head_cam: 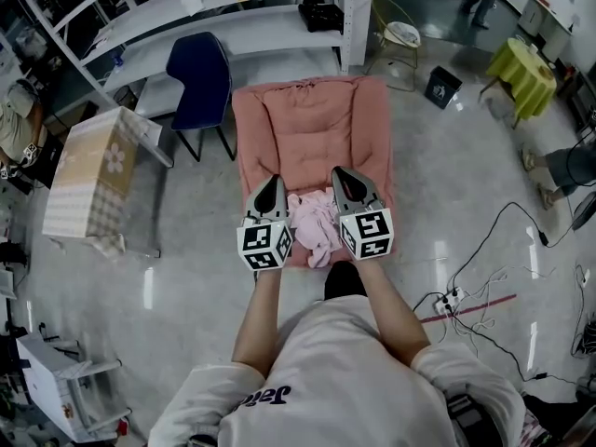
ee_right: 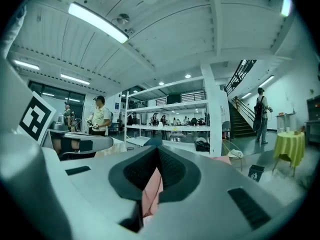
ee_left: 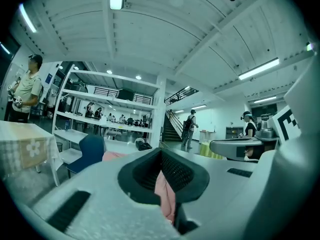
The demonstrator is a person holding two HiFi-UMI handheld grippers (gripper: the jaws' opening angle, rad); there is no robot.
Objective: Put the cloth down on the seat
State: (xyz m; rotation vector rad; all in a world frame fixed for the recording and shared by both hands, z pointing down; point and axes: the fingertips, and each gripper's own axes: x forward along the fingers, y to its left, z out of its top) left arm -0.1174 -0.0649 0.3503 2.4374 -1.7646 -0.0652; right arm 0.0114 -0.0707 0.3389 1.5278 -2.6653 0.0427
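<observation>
Left tongs (head_cam: 274, 182) and right tongs (head_cam: 341, 173) clenched on pink cloth (head_cam: 315, 226) above seat (head_cam: 307, 128) front edge.

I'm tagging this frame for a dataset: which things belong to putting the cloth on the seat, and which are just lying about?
In the job: pink cloth, pink seat, left gripper, right gripper, both shut on the cloth.
Lying about: blue chair, shelving, yellow table, floor cables.
</observation>
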